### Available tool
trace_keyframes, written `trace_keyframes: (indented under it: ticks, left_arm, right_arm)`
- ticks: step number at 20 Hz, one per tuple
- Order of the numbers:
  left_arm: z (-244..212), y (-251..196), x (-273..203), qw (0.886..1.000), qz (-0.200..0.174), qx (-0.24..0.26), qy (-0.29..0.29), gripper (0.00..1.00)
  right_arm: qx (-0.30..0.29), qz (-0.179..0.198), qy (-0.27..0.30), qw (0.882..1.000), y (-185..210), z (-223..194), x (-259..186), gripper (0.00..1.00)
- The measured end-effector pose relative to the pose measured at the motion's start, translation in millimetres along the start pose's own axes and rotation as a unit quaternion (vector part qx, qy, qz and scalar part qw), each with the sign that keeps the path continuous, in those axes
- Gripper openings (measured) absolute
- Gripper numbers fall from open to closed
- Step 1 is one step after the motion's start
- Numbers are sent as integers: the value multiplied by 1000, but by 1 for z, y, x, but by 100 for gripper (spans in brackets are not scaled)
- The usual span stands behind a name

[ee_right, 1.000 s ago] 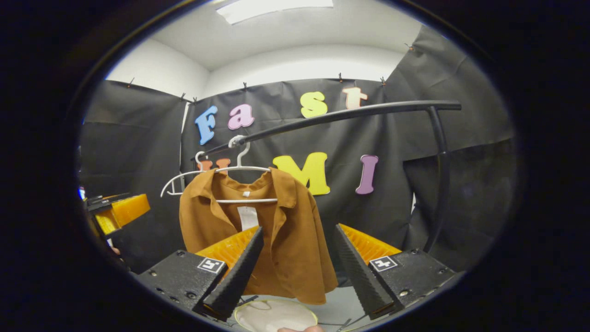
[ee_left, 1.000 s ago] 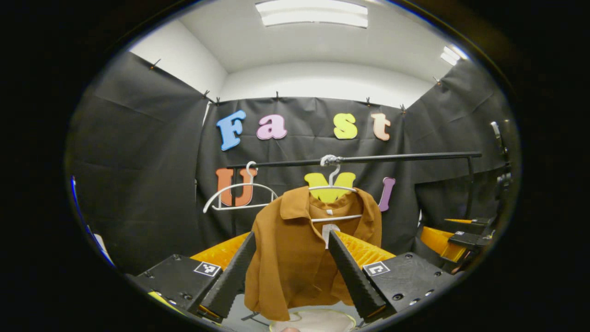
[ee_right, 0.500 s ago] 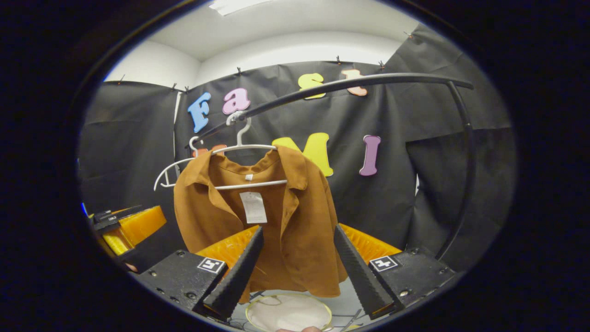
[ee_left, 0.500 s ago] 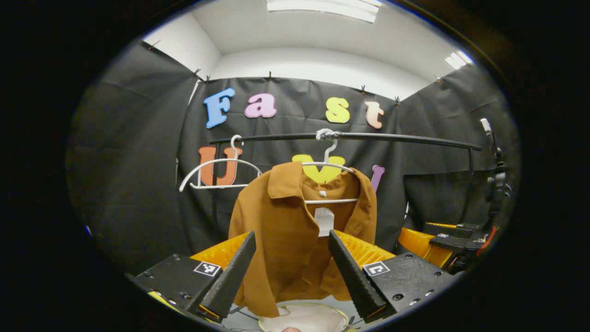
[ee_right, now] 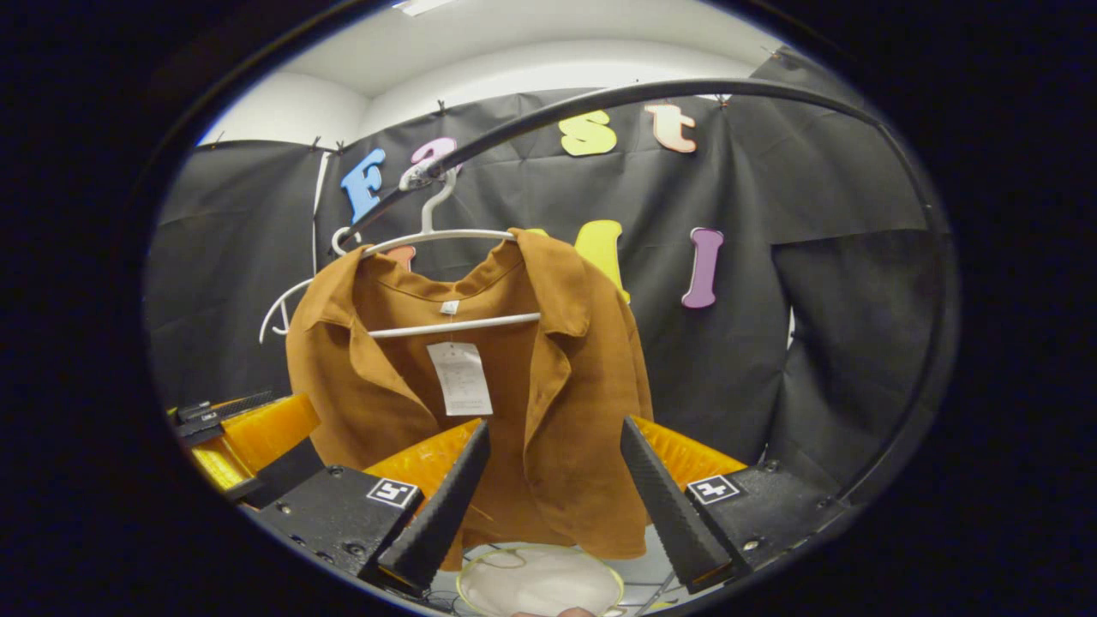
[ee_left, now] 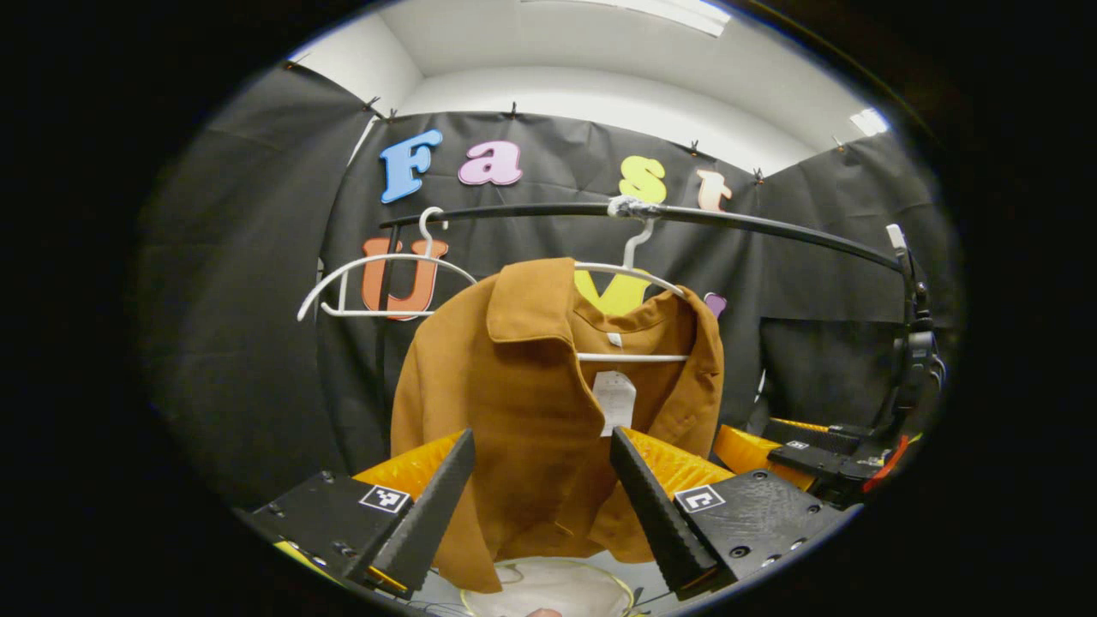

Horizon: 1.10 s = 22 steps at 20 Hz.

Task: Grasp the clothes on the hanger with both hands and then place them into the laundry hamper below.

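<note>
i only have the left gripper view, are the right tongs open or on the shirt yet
observer: open. In the right gripper view the right tongs stand apart in front of the brown shirt, not pressing it.
operator: what are they lined up with
observer: the shirt's front panel under the collar on their side, beside the open front edge.
operator: is that shoulder on the hanger
observer: yes, it drapes over the end of the white hanger, which hooks on the black rail.
</note>
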<state>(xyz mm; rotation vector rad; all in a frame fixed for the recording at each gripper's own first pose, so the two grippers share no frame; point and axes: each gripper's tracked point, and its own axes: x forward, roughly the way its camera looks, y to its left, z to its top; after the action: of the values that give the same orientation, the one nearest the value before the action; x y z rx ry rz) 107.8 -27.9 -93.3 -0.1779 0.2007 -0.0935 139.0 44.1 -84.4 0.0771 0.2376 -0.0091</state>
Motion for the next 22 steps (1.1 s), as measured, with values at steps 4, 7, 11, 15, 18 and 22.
trace_keyframes:
  ticks: [4,7,11,15,18,22]
  left_arm:
    - [-1,-8,36,999,31,-16,2,100]
    - [-9,-2,64,997,69,-28,7,96]
    - [-14,13,92,993,111,-35,8,100]
    - [-9,12,102,991,122,-57,8,100]
    - [0,4,100,991,121,-64,-6,94]
    - [1,15,115,987,145,-64,0,100]
  right_arm:
    - [-10,22,5,1000,-5,10,46,96]
    - [-15,38,13,999,-6,8,78,99]
    - [-38,43,22,998,-7,4,110,99]
    - [-76,34,12,996,-8,11,124,96]
    - [-89,35,-5,995,-6,20,128,99]
    - [-100,32,-6,994,-9,26,136,96]
